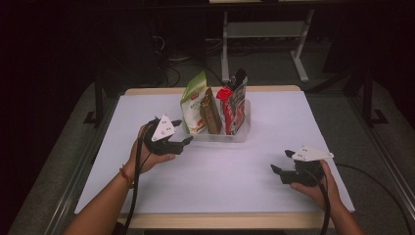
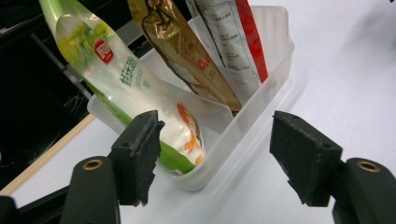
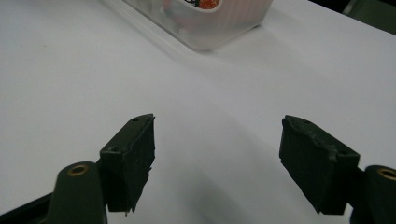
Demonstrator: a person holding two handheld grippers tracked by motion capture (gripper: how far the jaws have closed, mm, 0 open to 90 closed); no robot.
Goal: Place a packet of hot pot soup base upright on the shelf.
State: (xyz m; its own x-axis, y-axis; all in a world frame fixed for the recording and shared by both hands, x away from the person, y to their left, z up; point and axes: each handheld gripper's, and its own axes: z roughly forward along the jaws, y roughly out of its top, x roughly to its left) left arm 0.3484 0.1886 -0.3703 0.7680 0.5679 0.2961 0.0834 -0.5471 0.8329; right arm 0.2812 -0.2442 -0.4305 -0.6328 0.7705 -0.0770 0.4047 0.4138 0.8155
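Snack packets stand in the clear plastic tub (image 1: 240, 133); the green-and-white pouch (image 2: 126, 88) is approached by the left gripper (image 2: 212, 154), jaws wide and empty. The right gripper (image 3: 217, 163), likewise agape and empty, is rested near right; closing on the pouch is called for next.

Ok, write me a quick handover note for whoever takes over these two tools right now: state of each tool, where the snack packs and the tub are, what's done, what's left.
Left tool: open, nothing between the jaws, right beside the left end of the clear tub, facing the green pack.
Right tool: open, holding nothing, over bare white table at the near right.
Things: the green pack, the brown pack and the red pack stand side by side in the tub at the table's far middle.
Done: three packs stand in the tub; no pack lies loose on the table.
Left: probably just drawing the left tool clear, unless the packs need straightening.
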